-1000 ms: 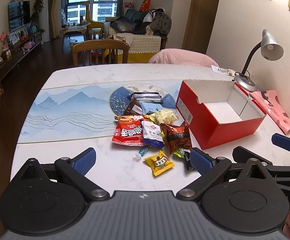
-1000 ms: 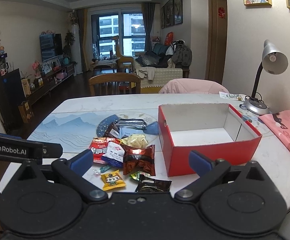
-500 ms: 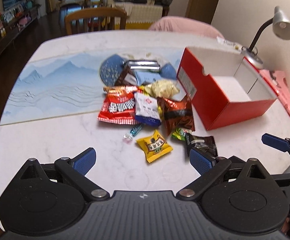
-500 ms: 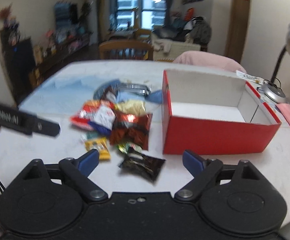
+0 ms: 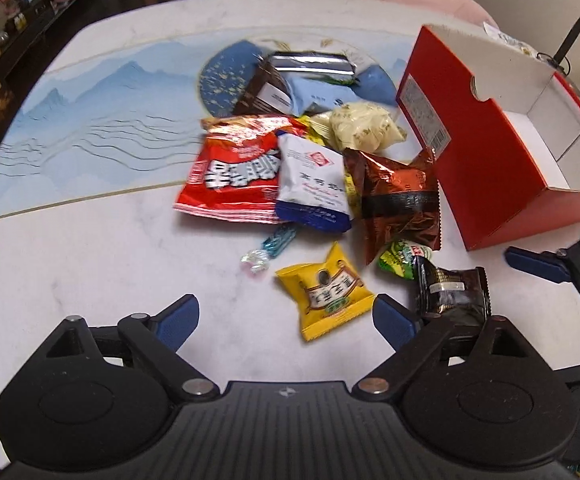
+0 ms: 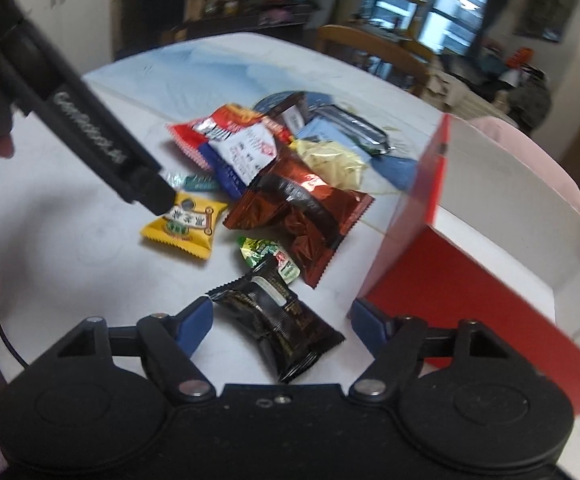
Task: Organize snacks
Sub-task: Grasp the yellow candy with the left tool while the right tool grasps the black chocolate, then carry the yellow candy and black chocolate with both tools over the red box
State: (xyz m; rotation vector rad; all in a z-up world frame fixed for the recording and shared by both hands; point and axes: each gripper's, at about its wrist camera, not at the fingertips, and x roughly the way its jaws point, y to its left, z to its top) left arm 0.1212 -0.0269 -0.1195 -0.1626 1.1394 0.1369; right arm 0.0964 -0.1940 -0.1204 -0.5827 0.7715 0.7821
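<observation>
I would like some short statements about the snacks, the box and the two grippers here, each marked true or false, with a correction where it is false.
1. The red box holds several snacks. False: what shows of its inside is bare.
2. The black packet lies between the right gripper fingers. True; the jaws are closing, pads not yet pressing.
3. The left gripper grips the yellow packet. False: it holds nothing, and its jaws are closing.
4. The blue-and-white packet overlaps the red packet. True.

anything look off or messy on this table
Yes: the snack packets lie in a loose overlapping heap on the white marble table, beside the red cardboard box, which looks empty where visible. The small teal twist-wrapped candy has strayed from the heap.
</observation>
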